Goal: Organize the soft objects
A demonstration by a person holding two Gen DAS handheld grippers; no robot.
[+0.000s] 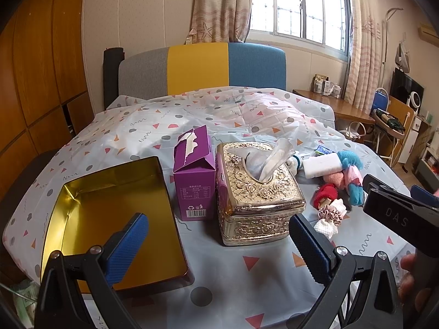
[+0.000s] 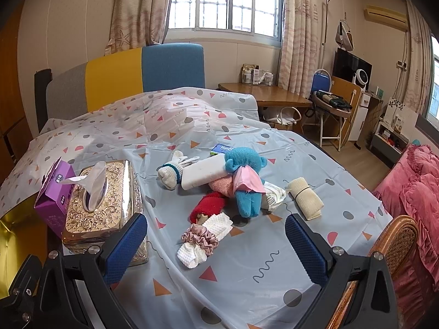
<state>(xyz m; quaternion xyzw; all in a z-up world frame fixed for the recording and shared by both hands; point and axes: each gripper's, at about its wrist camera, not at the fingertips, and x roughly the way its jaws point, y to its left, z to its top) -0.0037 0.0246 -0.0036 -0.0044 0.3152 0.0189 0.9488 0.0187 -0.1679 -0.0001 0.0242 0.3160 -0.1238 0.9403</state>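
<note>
Partly hidden, pink towel [image 2: 222, 185] underlies blue plush [image 2: 245, 181]; both tongs [image 1: 219, 244] [image 2: 216, 242] gape empty.

**Both hand-held grippers spread wide, gripping nothing**

The left hand-held gripper [image 1: 219, 246] hovers with its blue-padded fingers [image 1: 127, 242] far apart. The right hand-held gripper [image 2: 216, 249] is likewise spread, nothing between its pads [image 2: 306, 249]. In the left wrist view, the right one's black body and fingertips of a hand [image 1: 408, 267] show at the right edge.

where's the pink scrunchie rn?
Right wrist view: the pink scrunchie lies on the patterned cover at the near edge of the soft pile, wrapped around a white waffle cloth, just in front of the red roll, right of the gold tissue box.
</note>
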